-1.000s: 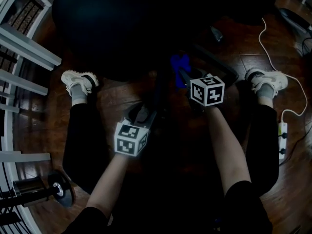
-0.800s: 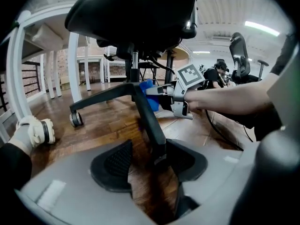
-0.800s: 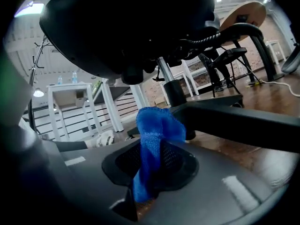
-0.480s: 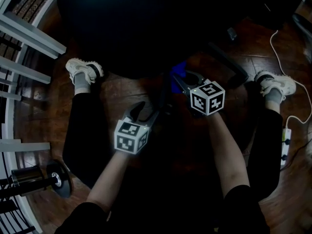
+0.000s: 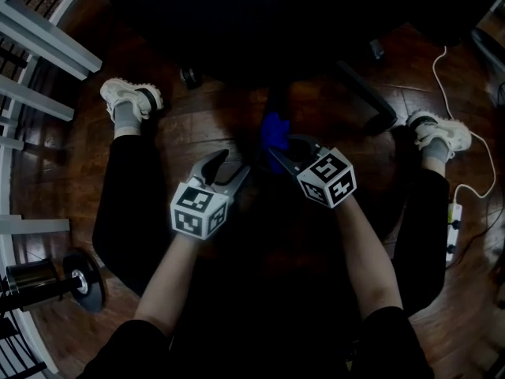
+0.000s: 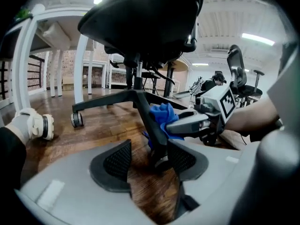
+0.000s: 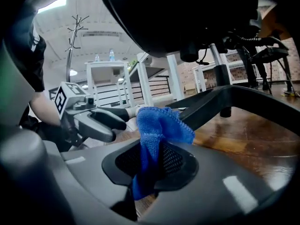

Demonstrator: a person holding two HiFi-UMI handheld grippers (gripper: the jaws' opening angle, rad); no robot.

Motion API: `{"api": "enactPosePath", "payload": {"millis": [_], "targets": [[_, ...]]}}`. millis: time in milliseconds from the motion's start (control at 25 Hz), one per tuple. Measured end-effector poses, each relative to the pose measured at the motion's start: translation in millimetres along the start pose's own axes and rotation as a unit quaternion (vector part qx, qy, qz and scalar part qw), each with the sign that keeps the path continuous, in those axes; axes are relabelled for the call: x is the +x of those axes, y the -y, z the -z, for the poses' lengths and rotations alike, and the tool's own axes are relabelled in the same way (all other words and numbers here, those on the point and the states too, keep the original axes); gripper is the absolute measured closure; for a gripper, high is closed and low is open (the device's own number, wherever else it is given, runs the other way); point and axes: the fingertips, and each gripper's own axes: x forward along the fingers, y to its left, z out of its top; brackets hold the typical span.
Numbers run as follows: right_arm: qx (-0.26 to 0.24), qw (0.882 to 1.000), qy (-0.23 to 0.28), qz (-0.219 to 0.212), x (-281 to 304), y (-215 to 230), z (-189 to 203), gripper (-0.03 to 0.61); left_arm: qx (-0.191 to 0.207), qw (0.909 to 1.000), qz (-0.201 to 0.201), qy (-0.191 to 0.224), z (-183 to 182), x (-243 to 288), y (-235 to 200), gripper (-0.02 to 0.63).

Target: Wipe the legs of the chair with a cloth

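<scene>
A black office chair (image 5: 237,22) stands over me on a dark wood floor. One of its legs (image 6: 150,121) slopes down to a caster between the pads of my left gripper (image 6: 147,161), close to the right pad. Those jaws have just been opening and stand open (image 5: 229,166). My right gripper (image 5: 276,150) is shut on a blue cloth (image 5: 274,129). The cloth (image 7: 161,123) bunches above the right gripper (image 7: 157,161) and lies against that leg (image 7: 225,102). From the left gripper view the cloth (image 6: 164,114) sits on the leg's right side.
White desk legs (image 5: 39,46) run along the left. A dumbbell (image 5: 55,279) lies at the lower left. A white cable and power strip (image 5: 454,223) are at the right. The person's shoes (image 5: 126,101) (image 5: 438,133) flank the chair base. Another caster (image 6: 77,119) sits to the left.
My right gripper has carried the blue cloth down along the leg, nearer to me and leftward, rolling as it went. The left gripper stayed put, its jaws slightly wider.
</scene>
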Motion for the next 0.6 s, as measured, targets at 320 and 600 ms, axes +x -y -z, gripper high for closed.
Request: {"api": "enactPosePath", "payload": {"millis": [320,600], "targets": [[-0.013,0.999,-0.025,-0.016,-1.8,-33.3,20.7,0.488,-0.038,0.9990,0.005,0.022,-17.1,-5.4,-15.5,0.387],[0.001,0.997,0.014,0.081,-35.9,8.4,6.4,0.491,-0.020,0.9992,-0.035,0.003,-53.3,44.7,-11.0,0.383]]}}
